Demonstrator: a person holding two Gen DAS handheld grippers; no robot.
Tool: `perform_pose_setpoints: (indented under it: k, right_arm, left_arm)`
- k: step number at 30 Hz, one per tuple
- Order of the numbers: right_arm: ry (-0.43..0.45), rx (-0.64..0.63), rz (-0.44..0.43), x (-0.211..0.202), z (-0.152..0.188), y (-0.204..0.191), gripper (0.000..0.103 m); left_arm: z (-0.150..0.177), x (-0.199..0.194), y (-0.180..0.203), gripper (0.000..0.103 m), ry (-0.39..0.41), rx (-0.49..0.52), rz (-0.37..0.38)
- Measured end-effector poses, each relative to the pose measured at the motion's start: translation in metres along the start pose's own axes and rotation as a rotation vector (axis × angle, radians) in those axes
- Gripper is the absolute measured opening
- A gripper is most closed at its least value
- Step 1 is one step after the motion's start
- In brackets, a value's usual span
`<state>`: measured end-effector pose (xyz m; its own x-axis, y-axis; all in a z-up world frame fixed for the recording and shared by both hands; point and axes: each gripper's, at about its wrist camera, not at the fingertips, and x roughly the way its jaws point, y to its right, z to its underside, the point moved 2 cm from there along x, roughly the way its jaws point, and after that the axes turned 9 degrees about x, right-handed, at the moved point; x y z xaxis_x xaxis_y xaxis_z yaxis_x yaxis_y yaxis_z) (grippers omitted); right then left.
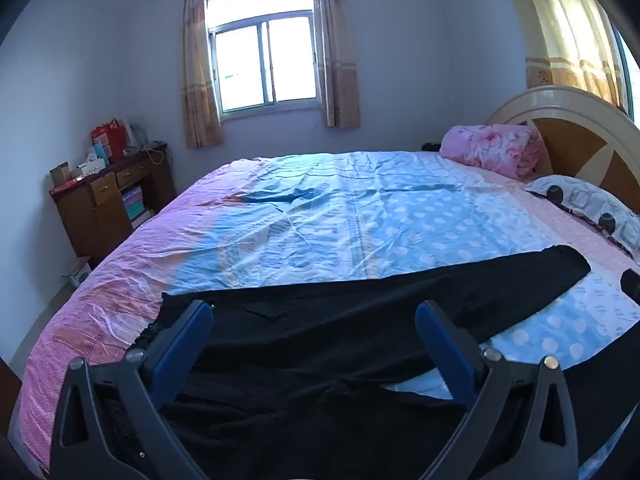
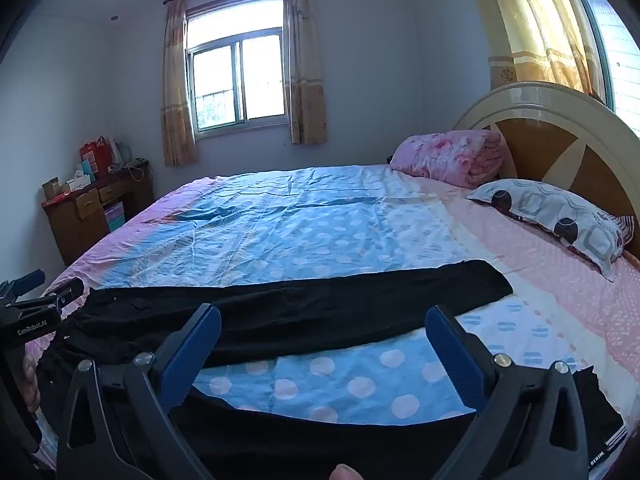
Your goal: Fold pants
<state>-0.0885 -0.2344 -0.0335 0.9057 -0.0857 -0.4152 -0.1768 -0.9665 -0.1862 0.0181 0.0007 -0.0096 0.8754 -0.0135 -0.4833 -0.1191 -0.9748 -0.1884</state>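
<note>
Pants [image 1: 360, 312] black, spread across the near part of the bed [image 1: 304, 216], waist at the left, 2 legs running right. Far leg [image 2: 320, 300] lies flat and straight, its cuff near the pink strip of the sheet. Near leg [image 2: 320, 440] runs along the bed's near edge, with a wedge of dotted blue sheet [image 2: 332, 384] showing between the 2 legs.

Left gripper [image 1: 314, 338]: jaws spread wide, blue pads apart, nothing between them. It hangs over the crotch/waist end of the pants; can't tell if the tips touch the cloth. It also shows at the left edge of the right wrist view [image 2: 36, 292], next to the waistband.

Right gripper [image 2: 322, 344]: jaws spread wide too, holding nothing. It sits over the near leg, with the far leg just past its fingertips. A white label reading "DENIM" [image 2: 600, 454] shows on the near leg at the lower right.

Rest of the scene: pink floral quilt [image 1: 492, 148] rolled up at the headboard [image 1: 580, 136], patterned pillow [image 2: 560, 220] right of the pants, well apart. Wooden desk [image 1: 108, 196] with boxes on top against the left wall. Window [image 1: 264, 64] with curtains on the far wall.
</note>
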Motion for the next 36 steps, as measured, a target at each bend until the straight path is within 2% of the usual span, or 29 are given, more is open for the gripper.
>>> perform_pose_setpoints:
  k: [14, 36]
  right_arm:
    - [-0.038, 0.012, 0.019, 0.009, 0.010, 0.010, 0.102]
    - [-0.048, 0.030, 0.028, 0.013, 0.013, 0.020, 0.102]
  left_arm:
    - [0.002, -0.002, 0.004, 0.103, 0.015, -0.003, 0.001]
    - [0.003, -0.001, 0.008, 0.103, 0.011, 0.007, 0.008]
